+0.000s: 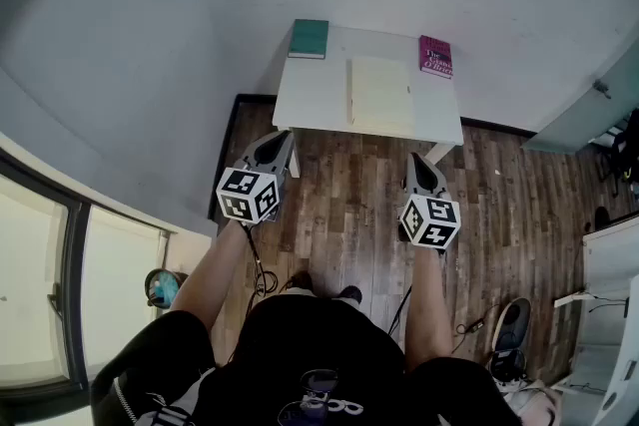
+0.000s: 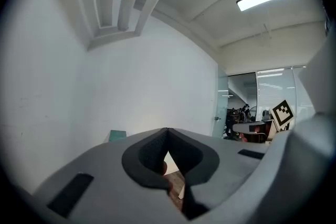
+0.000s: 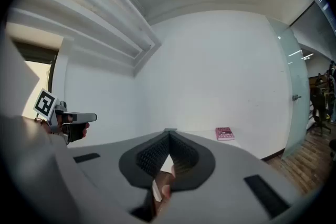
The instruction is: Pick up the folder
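Spreading the closed, empty left tool (image 1: 286, 138) and right tool (image 1: 413, 160) should come first, then reaching the folder (image 1: 380, 95) ahead.

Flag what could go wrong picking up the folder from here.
Both the left gripper and right gripper are shut, short of the table; reaching in like that would shove the folder.
The folder lies flat, so jaws may slide it instead of catching an edge.
The pink book lies near its far right corner and could get knocked.

The folder (image 1: 380, 95) lies on the table (image 1: 315, 100) between left book (image 1: 309, 38) and right book (image 1: 435, 56).
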`<state>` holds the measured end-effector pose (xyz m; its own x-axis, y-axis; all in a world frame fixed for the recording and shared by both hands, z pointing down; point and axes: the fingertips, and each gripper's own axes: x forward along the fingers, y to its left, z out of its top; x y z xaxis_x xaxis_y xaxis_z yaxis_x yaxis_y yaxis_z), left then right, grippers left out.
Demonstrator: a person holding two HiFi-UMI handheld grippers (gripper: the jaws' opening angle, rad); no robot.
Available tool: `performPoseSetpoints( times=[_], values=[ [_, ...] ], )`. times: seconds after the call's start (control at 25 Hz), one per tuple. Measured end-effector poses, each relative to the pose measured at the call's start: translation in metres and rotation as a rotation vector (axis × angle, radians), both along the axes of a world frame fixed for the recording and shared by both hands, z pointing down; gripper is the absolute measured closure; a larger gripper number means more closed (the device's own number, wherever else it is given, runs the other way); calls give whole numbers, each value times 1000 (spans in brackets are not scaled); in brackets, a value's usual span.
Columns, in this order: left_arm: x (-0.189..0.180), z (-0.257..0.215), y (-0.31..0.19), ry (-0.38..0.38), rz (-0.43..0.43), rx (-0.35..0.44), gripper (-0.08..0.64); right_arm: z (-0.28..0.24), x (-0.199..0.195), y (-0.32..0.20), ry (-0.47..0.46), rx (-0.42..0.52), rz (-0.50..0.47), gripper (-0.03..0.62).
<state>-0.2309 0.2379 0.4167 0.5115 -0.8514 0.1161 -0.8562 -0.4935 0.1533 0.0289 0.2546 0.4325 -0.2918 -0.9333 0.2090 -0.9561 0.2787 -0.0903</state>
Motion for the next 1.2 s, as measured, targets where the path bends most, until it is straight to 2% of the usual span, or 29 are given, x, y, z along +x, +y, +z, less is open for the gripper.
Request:
performPoseSetpoints(
  times=[0.4,0.72,0.92,1.2],
  values=[
    [-35,9,-8,17,21,-5,538,6,-27,-3,-13,-8,38,569],
    [-38,20,-19,35,43,-19,538,15,-34,-12,-4,-21,46,569],
    [-39,29,-35,30,28,-33,538,18,-34,-36,-5,-19,32,569],
    [-29,30,-83,19,2,-33,538,22,-25,-90,-10,-21,1,569]
  ],
)
